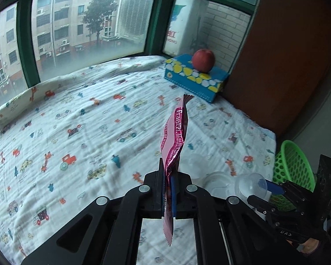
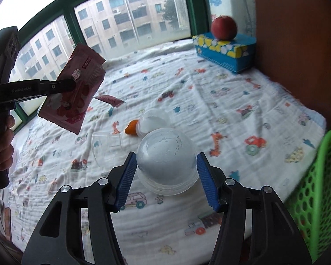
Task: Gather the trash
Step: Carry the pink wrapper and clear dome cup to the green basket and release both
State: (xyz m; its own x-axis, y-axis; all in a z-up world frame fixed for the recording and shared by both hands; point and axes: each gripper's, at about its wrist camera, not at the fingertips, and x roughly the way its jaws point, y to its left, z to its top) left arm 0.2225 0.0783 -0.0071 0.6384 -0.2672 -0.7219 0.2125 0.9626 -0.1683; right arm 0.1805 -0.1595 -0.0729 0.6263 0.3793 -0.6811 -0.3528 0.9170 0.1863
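Our left tongs (image 1: 168, 190) pinch the pink foil snack wrapper (image 1: 174, 141) aloft; our right tongs (image 2: 165, 176) gape wide around the upturned clear plastic cup (image 2: 166, 161) on the bed. Squeezing off-centre could squirt it away from the green mesh basket (image 2: 320, 190) at right.

Hidden and cut-off parts

The green basket (image 2: 317, 190) is cut by the right wrist view's right edge; in the left wrist view the right hand-held gripper (image 1: 273, 190) covers its lower part. The pink wrapper (image 1: 174, 145) shows edge-on there, its small print unreadable, its middle clamped out of sight.
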